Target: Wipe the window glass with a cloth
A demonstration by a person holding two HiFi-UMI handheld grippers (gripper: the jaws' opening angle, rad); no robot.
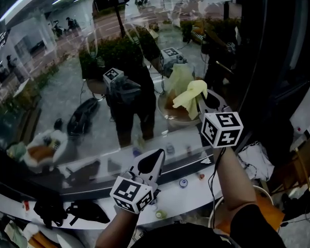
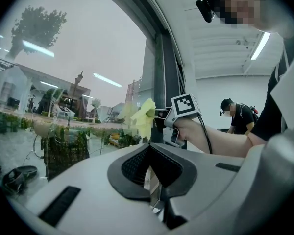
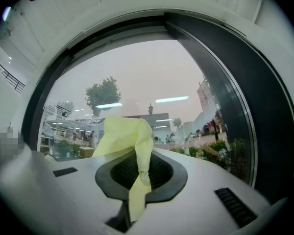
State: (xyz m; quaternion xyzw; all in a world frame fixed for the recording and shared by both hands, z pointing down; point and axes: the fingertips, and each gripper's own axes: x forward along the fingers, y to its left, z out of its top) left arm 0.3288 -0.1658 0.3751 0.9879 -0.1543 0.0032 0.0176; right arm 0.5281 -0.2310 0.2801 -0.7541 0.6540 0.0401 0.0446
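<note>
In the head view, your right gripper (image 1: 202,106) is reaching up toward the window glass (image 1: 62,92), carrying the yellow cloth (image 1: 191,93). The cloth is meeting its own reflection, so it is probably lying against the pane, though contact is not certain. Your left gripper (image 1: 154,161) is hanging low over the sill (image 1: 194,192), where a few small things are sitting; a careless swing there could be knocking them off.

In the left gripper view, the left gripper (image 2: 152,173) is showing its jaws drawn together with nothing caught between them. Beyond it, the right gripper (image 2: 159,122) is holding the cloth (image 2: 144,112) up by the glass (image 2: 63,53).

In the right gripper view, the right gripper (image 3: 136,182) is clenching the cloth (image 3: 125,136) by only a narrow fold, with most of it bunching above the jaws. Pressing and dragging could be tugging that fold loose, and the bare jaw tips could then be scraping the glass (image 3: 152,72).
</note>
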